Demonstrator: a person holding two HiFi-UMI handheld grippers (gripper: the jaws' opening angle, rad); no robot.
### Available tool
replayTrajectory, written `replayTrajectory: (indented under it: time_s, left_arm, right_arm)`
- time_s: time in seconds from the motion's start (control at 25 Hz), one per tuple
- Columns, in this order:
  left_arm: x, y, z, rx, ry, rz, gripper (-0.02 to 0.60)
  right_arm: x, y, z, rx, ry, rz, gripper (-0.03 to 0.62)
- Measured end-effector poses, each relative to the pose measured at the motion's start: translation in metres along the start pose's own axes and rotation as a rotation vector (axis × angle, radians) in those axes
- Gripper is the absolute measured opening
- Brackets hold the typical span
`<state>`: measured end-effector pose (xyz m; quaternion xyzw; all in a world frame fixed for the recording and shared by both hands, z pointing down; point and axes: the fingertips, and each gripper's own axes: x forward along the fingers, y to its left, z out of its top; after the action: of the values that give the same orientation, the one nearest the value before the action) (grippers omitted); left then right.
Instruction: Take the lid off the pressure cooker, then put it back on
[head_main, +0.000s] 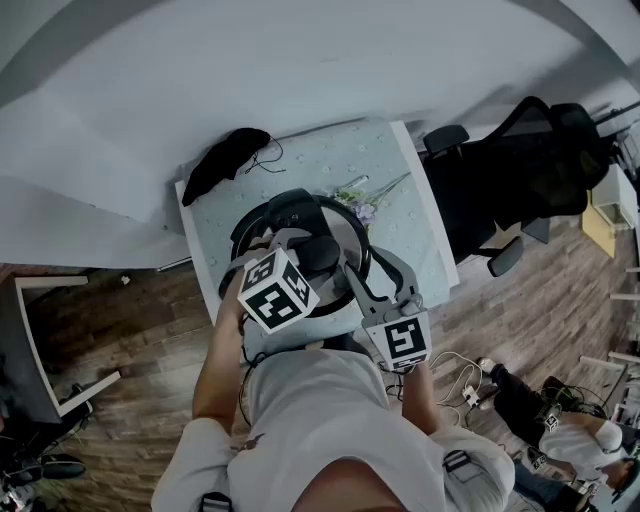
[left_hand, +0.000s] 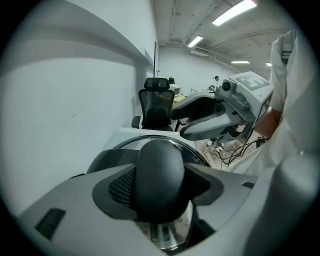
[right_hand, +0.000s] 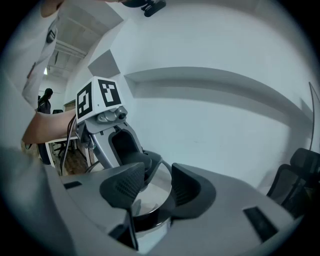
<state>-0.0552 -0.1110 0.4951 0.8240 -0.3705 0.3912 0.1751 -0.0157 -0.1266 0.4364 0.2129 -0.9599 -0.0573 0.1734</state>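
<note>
**Steel lid gripped by its black knob, cooker on the blue table**

Steel shows under both tools. We see the pressure cooker in the middle of a small table covered in a pale blue patterned cloth. The lid lies over the cooker's mouth. Whether it is locked or only resting we cannot tell.

The left gripper comes in from 7 o'clock and points steeply down. In the left gripper view its two pads are clamped on either side of the lid's rounded black knob, which fills the space between them. The lid's bright rim curves away behind the knob.

The right gripper reaches in from 5 o'clock, lower and flatter, at the cooker's near right edge. In the right gripper view its jaws stand apart with a clear gap. Through that gap we see the lid's shiny surface and dark rim, and the pads press on nothing.

From the cooker, a dark crumpled bundle lies at 11 o'clock on the table. A sprig of flowers lies at 1 o'clock, just beside the lid. A black office chair stands off the table at 2 o'clock on a wooden floor.
</note>
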Motion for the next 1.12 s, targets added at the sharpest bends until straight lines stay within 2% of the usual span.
replayTrajectory:
  time_s: [0.36, 0.64, 1.12]
  left_arm:
    - [-0.005, 0.008, -0.028, -0.027, 0.017, -0.037, 0.276]
    - [-0.004, 0.012, -0.047, -0.034, 0.059, -0.032, 0.276]
    - [0.000, 0.014, -0.051, -0.055, 0.031, -0.034, 0.276]
  right_arm:
    - [0.015, 0.017, -0.003, 0.014, 0.018, 0.012, 0.172]
    - [0.023, 0.025, 0.002, 0.000, 0.019, 0.023, 0.172]
    - [0.024, 0.028, 0.004, -0.024, 0.018, 0.044, 0.170]
